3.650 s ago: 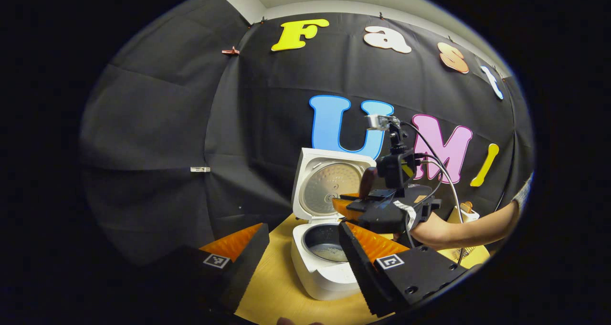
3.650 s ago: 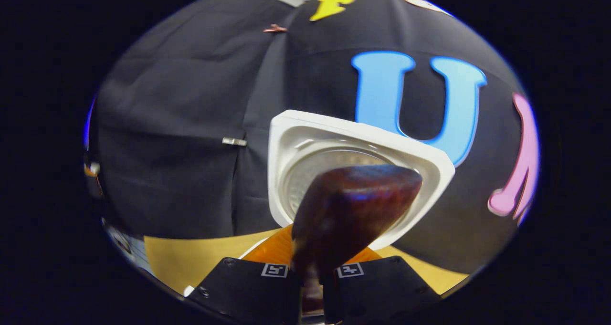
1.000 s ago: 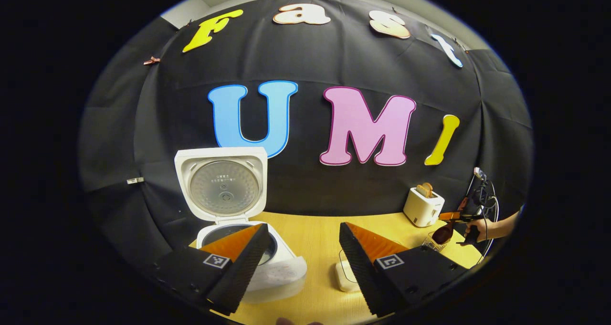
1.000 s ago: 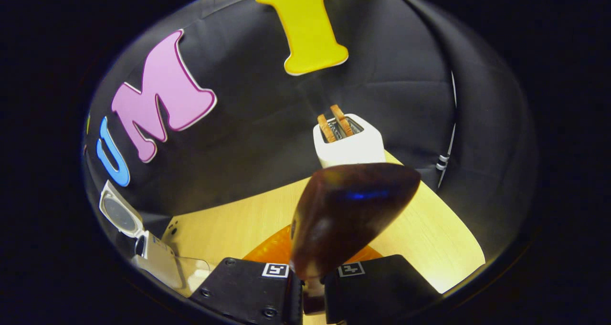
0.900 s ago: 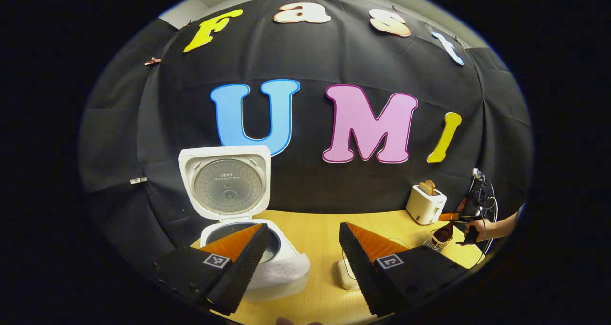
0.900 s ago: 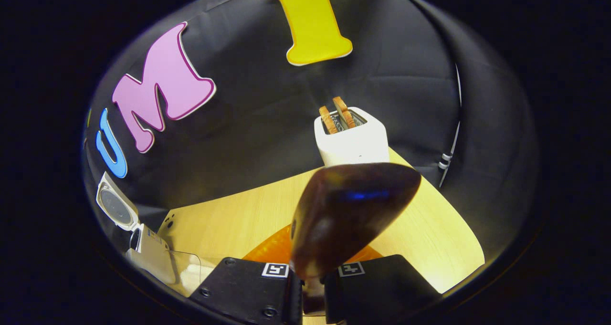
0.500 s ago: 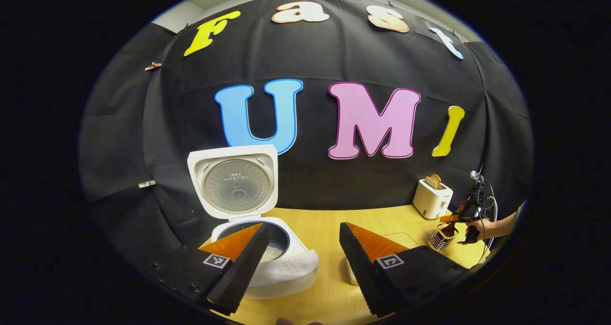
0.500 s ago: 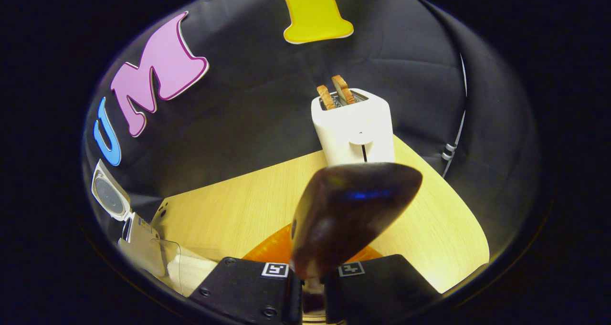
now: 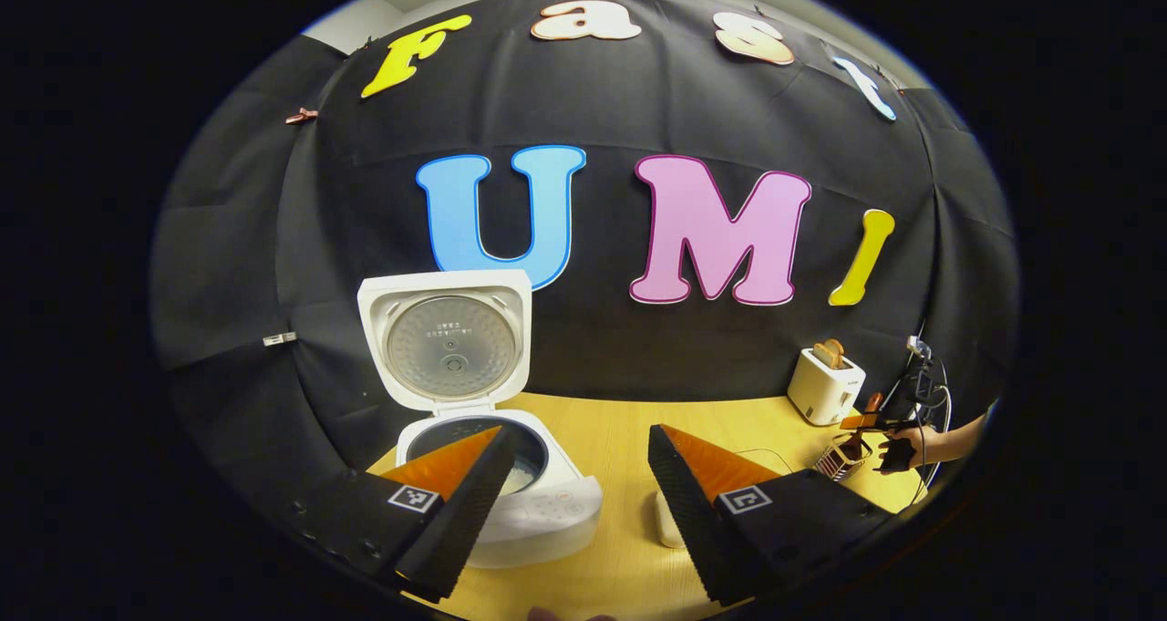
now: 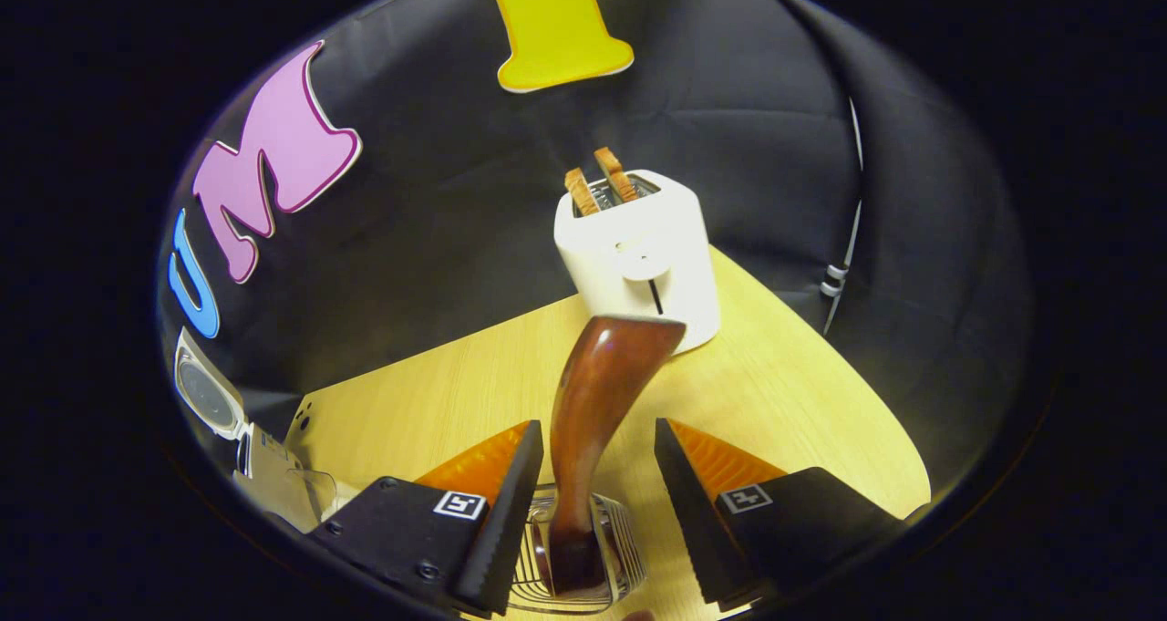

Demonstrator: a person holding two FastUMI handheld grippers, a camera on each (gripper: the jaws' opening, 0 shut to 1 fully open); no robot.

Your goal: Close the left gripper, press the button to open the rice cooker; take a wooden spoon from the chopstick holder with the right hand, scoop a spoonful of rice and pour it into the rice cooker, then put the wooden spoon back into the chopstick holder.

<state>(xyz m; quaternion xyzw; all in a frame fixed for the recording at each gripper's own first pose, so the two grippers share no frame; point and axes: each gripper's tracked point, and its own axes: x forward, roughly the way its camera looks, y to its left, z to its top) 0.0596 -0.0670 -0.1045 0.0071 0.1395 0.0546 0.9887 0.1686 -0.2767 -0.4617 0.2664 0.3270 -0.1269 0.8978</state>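
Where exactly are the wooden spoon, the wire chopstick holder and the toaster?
wooden spoon (image 10: 597, 375), right gripper view, on its dark bowl.
chopstick holder (image 10: 620, 548), right gripper view, on its wire wall.
toaster (image 10: 638, 256), right gripper view, on its white front.

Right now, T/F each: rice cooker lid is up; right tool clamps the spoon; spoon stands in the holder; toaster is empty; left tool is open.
1. The rice cooker lid is up. True.
2. The right tool clamps the wooden spoon. False: its fingers stand apart on either side of the spoon.
3. The spoon stands in the chopstick holder. True.
4. The toaster is empty. False: two slices stick out of the top.
5. The left tool is open. True.
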